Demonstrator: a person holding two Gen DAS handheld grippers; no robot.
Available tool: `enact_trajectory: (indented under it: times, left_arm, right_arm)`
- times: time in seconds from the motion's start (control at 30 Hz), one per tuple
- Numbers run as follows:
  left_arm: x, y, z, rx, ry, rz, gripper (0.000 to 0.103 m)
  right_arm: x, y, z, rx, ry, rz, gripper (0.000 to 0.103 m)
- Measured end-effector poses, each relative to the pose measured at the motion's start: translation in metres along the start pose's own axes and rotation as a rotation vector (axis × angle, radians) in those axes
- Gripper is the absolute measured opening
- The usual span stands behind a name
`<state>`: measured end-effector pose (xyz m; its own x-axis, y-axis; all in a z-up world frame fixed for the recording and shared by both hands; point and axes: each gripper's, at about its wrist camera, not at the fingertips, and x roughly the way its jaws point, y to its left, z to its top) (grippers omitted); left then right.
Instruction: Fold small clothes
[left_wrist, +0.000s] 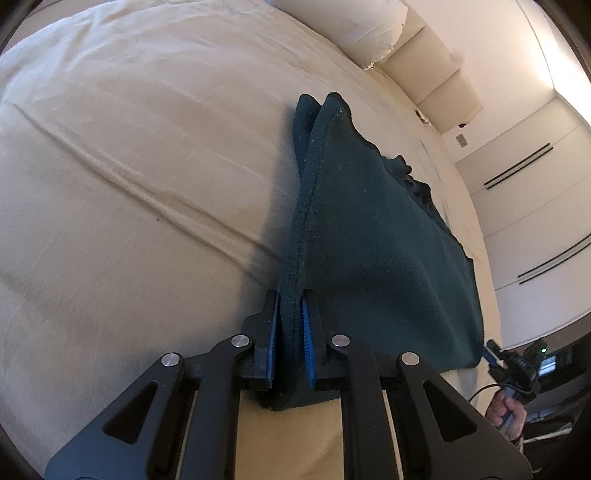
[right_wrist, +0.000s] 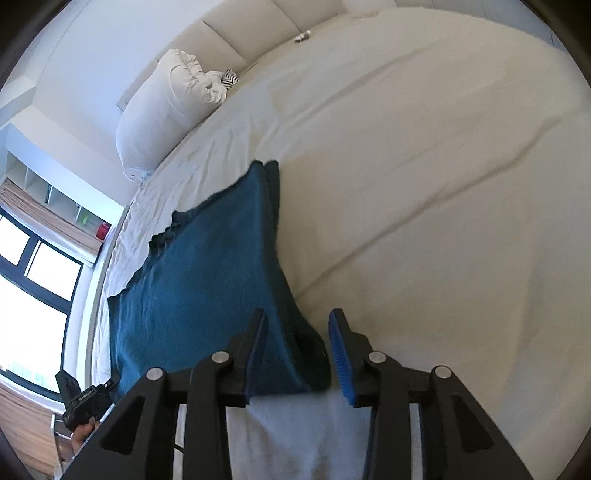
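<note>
1. My left gripper (left_wrist: 291, 343) is closed down hard on the doubled edge of the dark teal cloth (left_wrist: 373, 251); the blue pads (left_wrist: 274, 332) press the fabric from both sides with no gap left.
2. From that grip the cloth runs forward along the bed sheet (left_wrist: 129, 147), its two layers showing as a stacked edge, and fans out to my right.
3. My right gripper (right_wrist: 297, 354) stands wide apart. The cloth's near corner (right_wrist: 303, 354) lies between its fingers against the left one, and the right blue pad (right_wrist: 341, 358) is clear of the fabric, so I have no hold there.
4. In the right wrist view the teal cloth (right_wrist: 207, 273) lies spread over the sheet (right_wrist: 424, 184), stretching left towards the bed's edge.
5. A white pillow (right_wrist: 162, 110) rests against the padded headboard (right_wrist: 240, 37), with a small striped item (right_wrist: 229, 78) beside it.
6. Writing: there is a small white label on the left gripper's body (right_wrist: 83, 400) at the lower left of the right wrist view, but it is too small for me to read.
7. A window (right_wrist: 33, 280) sits at far left of that view; wardrobe doors (left_wrist: 532, 206) show in the left wrist view.
</note>
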<state>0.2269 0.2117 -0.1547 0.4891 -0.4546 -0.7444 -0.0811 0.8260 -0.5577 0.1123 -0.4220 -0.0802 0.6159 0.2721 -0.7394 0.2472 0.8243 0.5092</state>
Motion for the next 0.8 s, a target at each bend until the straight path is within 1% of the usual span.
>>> enact_trajectory:
  times: [0.1,0.17,0.23,0.27,0.3,0.47,0.53,0.6,0.63,0.67,0.7,0.73,0.8]
  left_arm:
    - [-0.002,0.001,-0.003,-0.012,-0.004,0.002,0.010]
    - [-0.004,0.001,-0.005,-0.012,-0.005,0.004,0.010]
    - [-0.005,0.002,-0.007,-0.016,-0.005,0.000,0.010]
    - [-0.005,0.003,-0.007,-0.020,-0.005,-0.005,0.010]
    - [-0.005,0.003,-0.007,-0.017,-0.004,-0.005,0.010]
    - [-0.006,0.001,-0.006,-0.012,-0.003,0.010,0.010]
    - [-0.010,-0.005,-0.006,-0.006,-0.005,0.038,0.013]
    - [-0.023,-0.015,-0.003,0.018,-0.032,0.130,0.013]
    - [-0.031,-0.023,-0.001,0.033,-0.058,0.185,0.013]
    - [-0.045,-0.034,0.002,0.069,-0.116,0.248,0.013]
    - [-0.053,-0.044,0.006,0.099,-0.157,0.265,0.013]
    - [-0.058,-0.058,0.011,0.139,-0.186,0.264,0.013]
    - [-0.051,-0.091,0.023,0.237,-0.191,0.222,0.013]
  right_arm:
    - [0.000,0.017,0.006,-0.059,-0.022,-0.030,0.039]
    - [0.003,0.031,0.010,-0.088,-0.033,-0.015,0.040]
    - [0.008,0.046,0.016,-0.112,-0.052,0.012,0.048]
    - [0.013,0.053,0.019,-0.124,-0.054,0.023,0.056]
    - [0.017,0.060,0.020,-0.135,-0.051,0.032,0.058]
    - [0.048,0.099,0.026,-0.194,-0.010,0.117,0.058]
    - [0.059,0.112,0.027,-0.201,0.012,0.151,0.058]
    - [0.067,0.123,0.027,-0.209,0.023,0.205,0.058]
    - [0.072,0.129,0.027,-0.213,0.030,0.228,0.059]
    - [0.078,0.136,0.028,-0.214,0.039,0.245,0.060]
    - [0.084,0.141,0.029,-0.211,0.047,0.262,0.060]
    - [0.095,0.148,0.031,-0.203,0.067,0.300,0.060]
    - [0.113,0.156,0.032,-0.168,0.108,0.355,0.060]
